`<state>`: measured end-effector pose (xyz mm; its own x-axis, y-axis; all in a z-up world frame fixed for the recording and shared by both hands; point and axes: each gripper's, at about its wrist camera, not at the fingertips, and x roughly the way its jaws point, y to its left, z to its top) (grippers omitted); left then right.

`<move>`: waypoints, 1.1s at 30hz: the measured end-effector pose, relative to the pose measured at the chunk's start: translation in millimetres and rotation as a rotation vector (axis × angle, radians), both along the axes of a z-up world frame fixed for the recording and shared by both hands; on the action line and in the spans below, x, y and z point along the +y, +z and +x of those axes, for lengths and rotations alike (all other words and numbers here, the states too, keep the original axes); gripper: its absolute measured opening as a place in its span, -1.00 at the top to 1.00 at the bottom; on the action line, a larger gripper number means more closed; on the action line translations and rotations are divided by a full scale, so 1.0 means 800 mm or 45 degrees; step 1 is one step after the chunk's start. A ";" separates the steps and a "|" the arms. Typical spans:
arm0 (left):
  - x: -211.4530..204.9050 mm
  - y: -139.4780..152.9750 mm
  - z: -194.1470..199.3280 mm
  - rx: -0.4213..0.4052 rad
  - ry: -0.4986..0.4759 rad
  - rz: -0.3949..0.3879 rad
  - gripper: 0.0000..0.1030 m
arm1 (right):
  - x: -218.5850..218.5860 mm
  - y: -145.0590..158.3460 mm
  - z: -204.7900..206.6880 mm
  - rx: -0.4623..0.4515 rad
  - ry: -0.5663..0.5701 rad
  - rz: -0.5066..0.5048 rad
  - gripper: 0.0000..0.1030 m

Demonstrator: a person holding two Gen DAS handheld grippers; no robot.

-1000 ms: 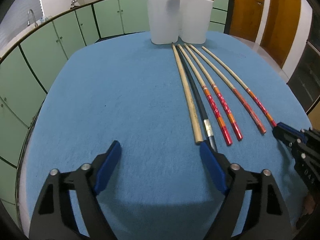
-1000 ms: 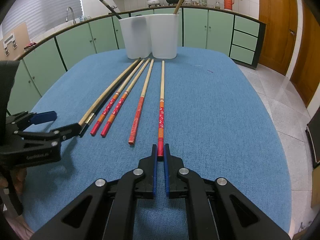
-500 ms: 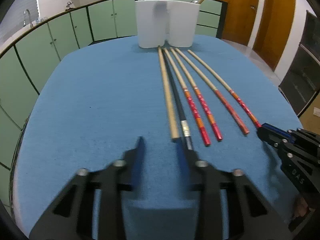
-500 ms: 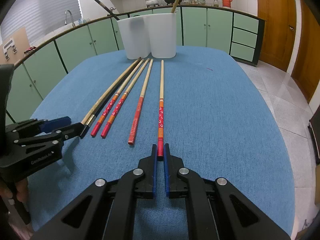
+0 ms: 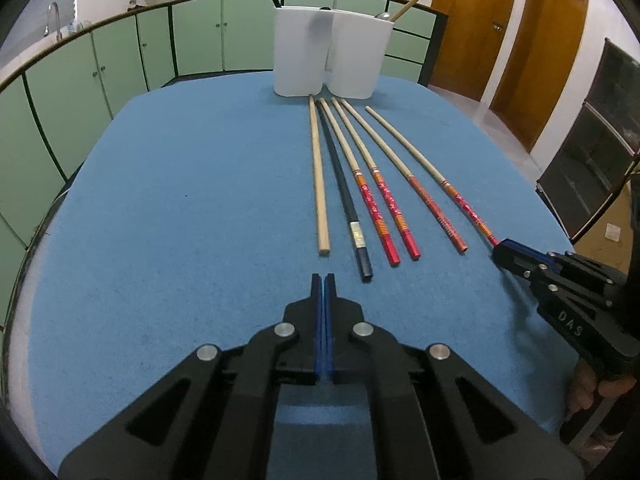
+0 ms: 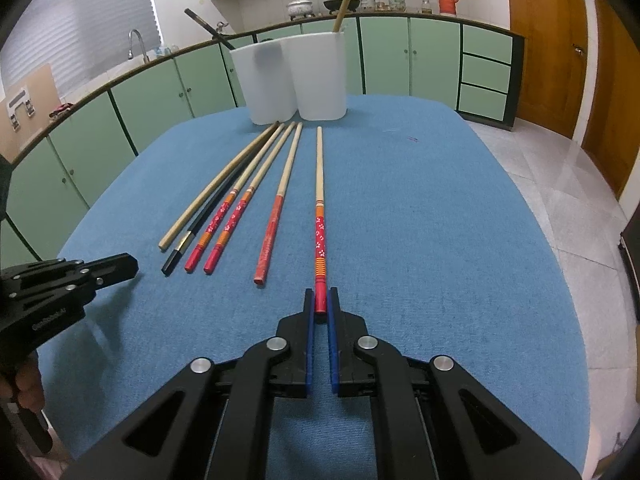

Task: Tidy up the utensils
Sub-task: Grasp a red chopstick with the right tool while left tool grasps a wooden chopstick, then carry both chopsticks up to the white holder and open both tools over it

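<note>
My left hand-held gripper [image 5: 324,280] has just clenched fully on nothing, blue pads together. It sits on the near side of the blue cloth-covered desk [image 5: 180,200], just short of the row. Risk: I missed the pick. The nearest ends, the plain pale wooden chopstick [image 5: 319,184] and the black chopstick with a silver band [image 5: 347,200], lie just beyond and right of my tips. To grab one I'd have to reopen and shift right.

Those two lie tight together, almost touching along the far half. Closing on one could drag or roll the other.

Next right, the pair of red-handled floral chopsticks [image 5: 380,204] is close-set too, with the same double-pick risk. The plain red-handled chopstick [image 5: 424,196] is better spaced.

My right hand-held gripper [image 6: 320,300] is grasping the near tip of the rightmost red floral chopstick [image 6: 319,208], and only at its very end. With that long overhang it may pivot or slip out on lifting, and the far tip is hard to steer.

The two white plastic holders [image 6: 294,80] stand at the far edge, touching, each already holding a stick. Whether the sticks are sorted by holder I can't tell, so wrong-bin is possible. A hard poke on a rim could tip one over.
</note>
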<state>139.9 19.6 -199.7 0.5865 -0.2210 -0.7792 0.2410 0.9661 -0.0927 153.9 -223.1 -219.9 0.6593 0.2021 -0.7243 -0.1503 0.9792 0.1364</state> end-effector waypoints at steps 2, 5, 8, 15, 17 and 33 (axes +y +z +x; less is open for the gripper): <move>-0.004 -0.002 0.003 0.000 -0.004 0.014 0.76 | -0.001 0.001 -0.001 0.000 -0.001 0.003 0.89; -0.005 -0.006 0.014 0.009 0.005 -0.005 0.41 | -0.002 0.000 0.000 0.003 -0.002 0.009 0.89; -0.006 -0.008 0.024 0.004 0.016 -0.006 0.34 | -0.003 -0.001 -0.001 0.003 -0.002 0.010 0.89; -0.001 -0.011 0.041 0.000 0.036 -0.037 0.38 | -0.003 -0.001 -0.003 -0.001 -0.003 0.019 0.89; -0.001 -0.012 0.042 0.000 0.039 -0.045 0.38 | -0.003 -0.002 -0.003 -0.001 -0.003 0.022 0.89; -0.008 -0.015 0.040 0.006 0.058 -0.057 0.89 | -0.007 -0.003 0.003 0.018 -0.010 0.054 0.88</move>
<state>171.5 13.5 -211.3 0.5928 -0.2286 -0.7722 0.1961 0.9710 -0.1369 156.0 -228.5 -222.7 0.6509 0.2278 -0.7242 -0.1405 0.9736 0.1799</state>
